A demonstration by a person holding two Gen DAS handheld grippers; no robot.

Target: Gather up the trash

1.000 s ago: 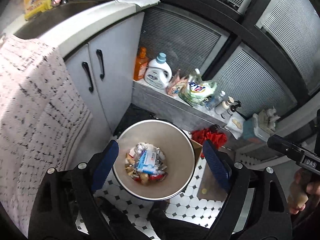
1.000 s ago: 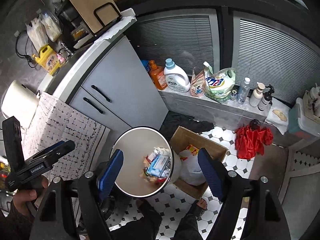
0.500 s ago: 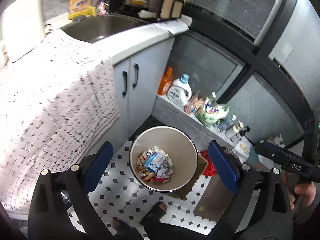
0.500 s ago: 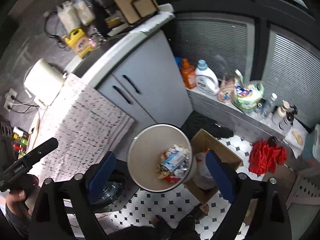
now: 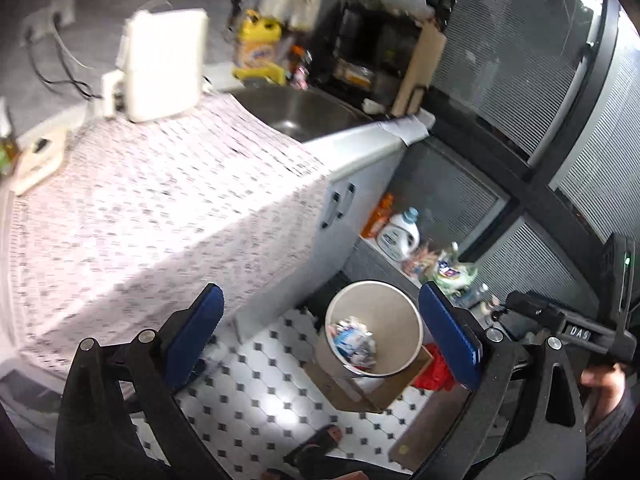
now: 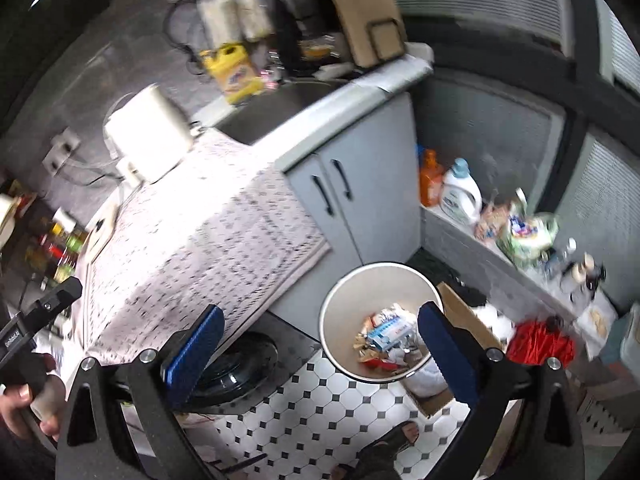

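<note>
- My left jaws point(image 5: 320, 344) and right jaws point(image 6: 320, 354) both stand spread wide, nothing between them
- Wrappers point(image 6: 386, 338) lie heaped in the bin point(image 6: 340, 312) on the tiled floor point(image 6: 312, 412) beside the cloth-covered worktop point(image 6: 208, 240); I judge collecting largely done
- Bin upright, mouth upward, long axis vertical

A matt, smooth-walled beige bin point(image 6: 352, 300) stood on the glossy black-and-white tiled floor point(image 6: 320, 420), holding crinkled, shiny foil and paper wrappers point(image 6: 384, 336). Just behind the bin, a brown cardboard box point(image 6: 464, 316) looked dull and rough. Above the bin to the left, a patterned woven cloth point(image 6: 208, 240) draped the counter, beside a brushed metal sink point(image 5: 304, 108). Right of the bin lay crumpled red fabric point(image 6: 536, 344). The gripper pads point(image 5: 448, 332) were textured blue rubber on matt black plastic.
</note>
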